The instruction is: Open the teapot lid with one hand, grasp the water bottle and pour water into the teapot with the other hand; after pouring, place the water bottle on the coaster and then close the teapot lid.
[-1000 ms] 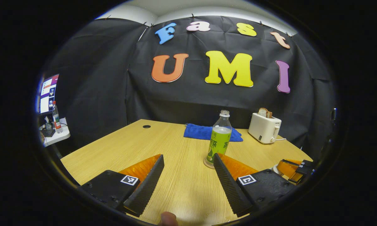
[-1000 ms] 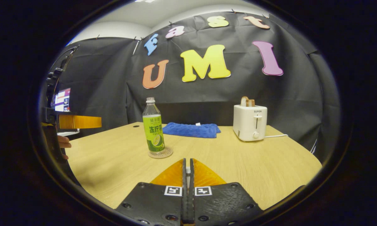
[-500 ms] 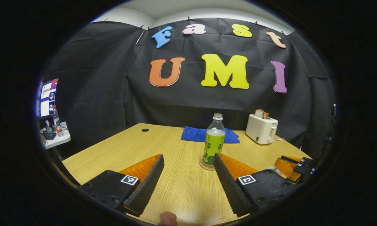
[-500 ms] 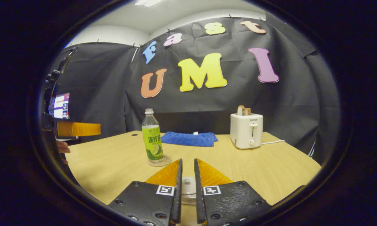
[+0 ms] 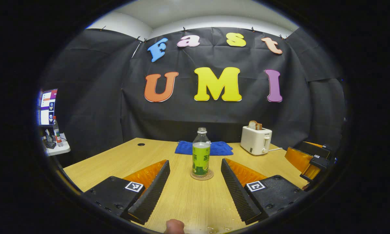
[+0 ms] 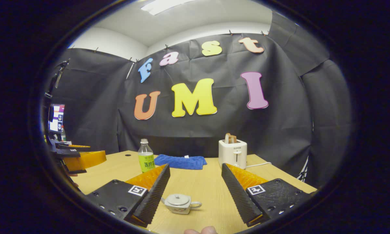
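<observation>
Reading as done: water bottle (image 5: 201,157) parked on coaster (image 5: 201,175) at 12 o'clock, lid (image 6: 177,199) seated on teapot (image 6: 180,204), left gripper (image 5: 195,185) and right gripper (image 6: 195,187) both spread wide, holding nothing.

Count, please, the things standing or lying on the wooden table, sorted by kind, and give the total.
Clear plastic water bottle with green label: 1
Round cork coaster, under the bottle: 1
Small pale ceramic teapot with its lid on: 1
Blue folded cloth: 1
White toaster with bread in its slots: 1
Total: 5
</observation>
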The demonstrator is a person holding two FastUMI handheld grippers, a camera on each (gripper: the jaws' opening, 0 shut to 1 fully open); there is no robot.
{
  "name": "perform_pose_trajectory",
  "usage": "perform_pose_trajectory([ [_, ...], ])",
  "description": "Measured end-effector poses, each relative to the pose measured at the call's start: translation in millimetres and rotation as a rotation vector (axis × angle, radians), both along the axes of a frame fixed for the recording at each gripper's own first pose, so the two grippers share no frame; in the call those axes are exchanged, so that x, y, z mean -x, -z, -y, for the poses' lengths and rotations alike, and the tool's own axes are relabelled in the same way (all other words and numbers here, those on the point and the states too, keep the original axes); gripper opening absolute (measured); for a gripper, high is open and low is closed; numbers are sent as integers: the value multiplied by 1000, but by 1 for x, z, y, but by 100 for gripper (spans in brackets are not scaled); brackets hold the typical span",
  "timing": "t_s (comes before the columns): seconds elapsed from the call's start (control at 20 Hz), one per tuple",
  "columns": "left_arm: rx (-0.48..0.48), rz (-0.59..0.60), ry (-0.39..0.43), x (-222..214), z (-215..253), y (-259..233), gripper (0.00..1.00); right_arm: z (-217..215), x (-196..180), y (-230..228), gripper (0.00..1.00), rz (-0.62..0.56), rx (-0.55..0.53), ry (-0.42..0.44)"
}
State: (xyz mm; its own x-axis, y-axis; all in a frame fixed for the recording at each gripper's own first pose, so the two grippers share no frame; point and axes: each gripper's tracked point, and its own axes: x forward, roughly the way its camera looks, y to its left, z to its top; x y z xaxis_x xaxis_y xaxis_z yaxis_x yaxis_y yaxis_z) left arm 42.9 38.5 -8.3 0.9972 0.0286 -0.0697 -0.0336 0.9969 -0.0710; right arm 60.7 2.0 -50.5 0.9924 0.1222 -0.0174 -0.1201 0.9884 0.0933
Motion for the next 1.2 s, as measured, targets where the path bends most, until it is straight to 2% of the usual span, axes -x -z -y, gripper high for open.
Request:
perform_pose_trajectory([
  [0.05,-4,8,9,4,6,-1,99,2,6,-1,96,0,10,8],
  [0.15,-5,26,32,12,17,-3,99,7,19,-7,92,8,10,27],
  [0.2,-4,33,42,14,21,-3,99,10,23,-10,96,14,5,38],
  [0.6,-7,41,63,34,27,0,99,22,59,-26,95,52,19,104],
  [0.85,-15,71,83,46,31,-14,99,15,76,-35,96,70,30,129],
  [1.2,-24,88,54,49,14,-23,98,-6,79,-40,92,70,54,131],
])
